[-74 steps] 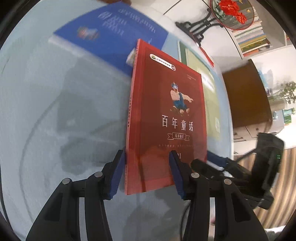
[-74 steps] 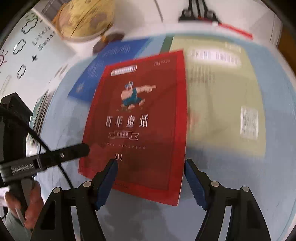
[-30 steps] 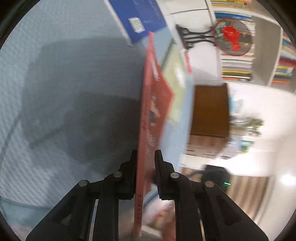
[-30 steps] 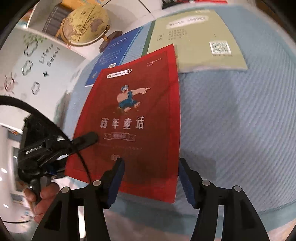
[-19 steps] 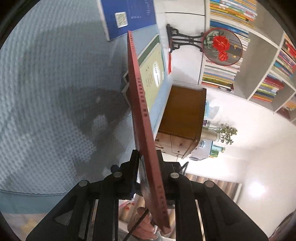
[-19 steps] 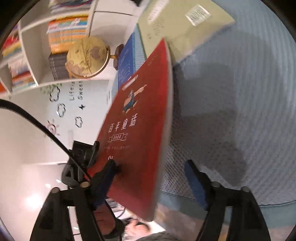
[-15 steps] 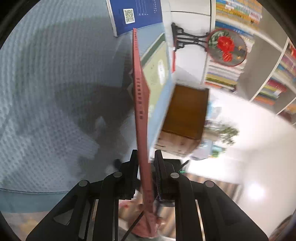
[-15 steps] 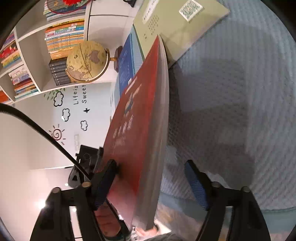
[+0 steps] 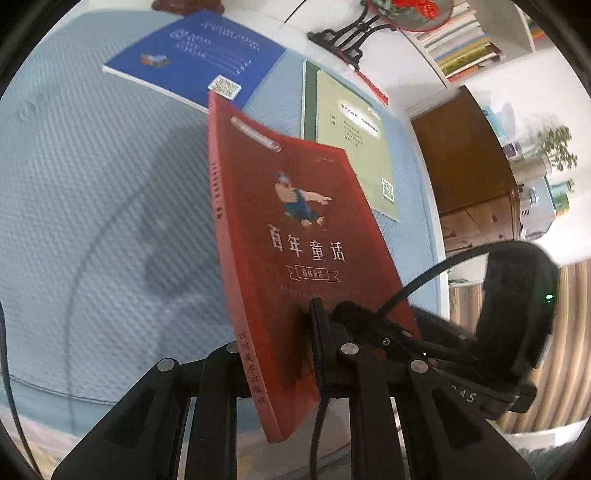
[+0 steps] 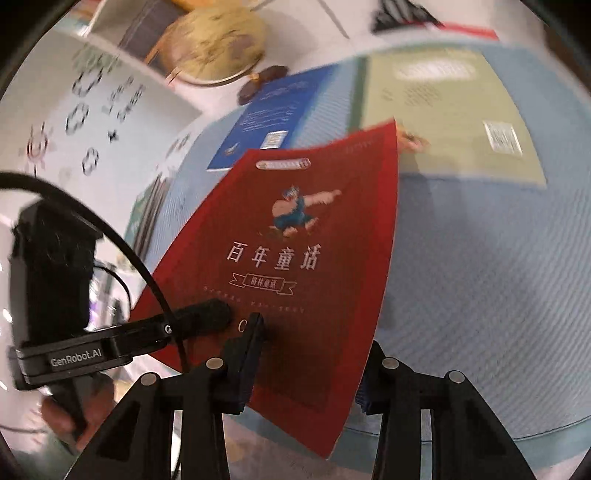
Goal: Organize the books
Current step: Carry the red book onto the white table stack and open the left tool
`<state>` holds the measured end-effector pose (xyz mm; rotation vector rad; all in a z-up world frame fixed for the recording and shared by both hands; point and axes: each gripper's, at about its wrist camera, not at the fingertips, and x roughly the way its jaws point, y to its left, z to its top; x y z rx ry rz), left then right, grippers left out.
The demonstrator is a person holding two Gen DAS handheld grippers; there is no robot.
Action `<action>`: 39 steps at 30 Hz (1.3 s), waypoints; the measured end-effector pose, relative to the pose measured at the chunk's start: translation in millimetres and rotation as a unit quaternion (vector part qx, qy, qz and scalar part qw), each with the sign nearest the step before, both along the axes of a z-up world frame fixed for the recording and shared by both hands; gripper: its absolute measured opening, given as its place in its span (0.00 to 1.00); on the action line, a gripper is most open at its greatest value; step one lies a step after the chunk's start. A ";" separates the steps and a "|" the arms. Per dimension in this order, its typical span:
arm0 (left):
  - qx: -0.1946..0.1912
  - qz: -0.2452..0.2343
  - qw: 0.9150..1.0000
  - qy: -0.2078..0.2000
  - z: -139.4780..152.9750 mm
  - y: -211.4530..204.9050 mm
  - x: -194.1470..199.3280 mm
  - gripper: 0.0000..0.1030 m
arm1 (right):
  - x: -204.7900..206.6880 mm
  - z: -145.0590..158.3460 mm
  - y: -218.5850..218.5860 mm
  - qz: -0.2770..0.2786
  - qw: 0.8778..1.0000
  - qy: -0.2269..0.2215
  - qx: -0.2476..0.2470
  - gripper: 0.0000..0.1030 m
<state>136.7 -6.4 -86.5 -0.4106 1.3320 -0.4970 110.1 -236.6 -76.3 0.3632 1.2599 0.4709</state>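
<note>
A red book (image 9: 295,229) with a cartoon figure and white title hangs tilted above the blue tablecloth (image 9: 92,184). My left gripper (image 9: 273,332) is shut on its lower edge near the spine. In the right wrist view the red book (image 10: 295,258) lies across my right gripper (image 10: 312,339). Its jaws are closing, one finger on the cover and the other behind the page edge. My left gripper (image 10: 210,317) reaches in from the left, and the right gripper (image 9: 354,314) shows at the book's lower right.
A blue book (image 9: 199,55) and a green book (image 9: 354,147) lie flat further back on the cloth. A globe (image 10: 218,40) and a black ornament stand (image 9: 351,33) sit behind them. A wooden cabinet (image 9: 461,158) stands off the table's right side.
The red book has rolled from edge-on to cover-up in the left gripper and risen off the cloth. The right gripper's fingers have narrowed around its lower edge.
</note>
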 end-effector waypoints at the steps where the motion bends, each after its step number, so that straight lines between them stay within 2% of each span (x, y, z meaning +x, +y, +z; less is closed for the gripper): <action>1: -0.002 -0.001 1.000 -0.006 2.9 7.2 -3.7 0.13 | -0.3 5.8 11.1 0.015 1.000 -0.014 -0.018 0.40; 5: 0.002 0.010 1.000 -0.025 18.2 33.5 -4.4 0.13 | -8.4 26.5 54.3 0.067 0.993 -0.068 -0.064 0.40; 13: -0.020 0.055 0.996 -0.061 65.6 123.4 -3.9 0.13 | -7.8 69.5 134.0 0.100 0.988 -0.119 -0.019 0.40; 20: -0.008 0.114 0.988 -0.103 94.1 238.7 10.3 0.13 | 24.1 88.1 233.7 0.135 0.981 -0.140 0.024 0.40; 24: 0.011 0.139 0.984 -0.110 92.4 296.2 22.8 0.14 | 42.5 84.3 302.0 0.159 0.975 -0.149 0.034 0.41; 26: 0.024 0.149 0.982 -0.111 87.8 326.6 30.4 0.14 | 53.2 76.9 336.7 0.171 0.975 -0.135 0.035 0.41; 30: 0.009 0.160 0.983 -0.091 69.8 376.6 44.0 0.16 | 73.5 62.1 394.8 0.174 0.978 -0.106 0.037 0.41; 33: -0.008 0.165 0.983 -0.079 54.1 405.8 54.8 0.16 | 81.2 50.5 422.7 0.169 0.981 -0.091 0.031 0.42; 36: -0.027 0.173 0.983 -0.053 39.1 427.6 67.7 0.23 | 88.8 39.7 440.4 0.164 0.983 -0.079 0.028 0.42; 39: -0.029 0.180 0.982 -0.037 26.7 447.0 75.8 0.27 | 101.5 25.7 452.6 0.153 0.986 -0.051 0.032 0.42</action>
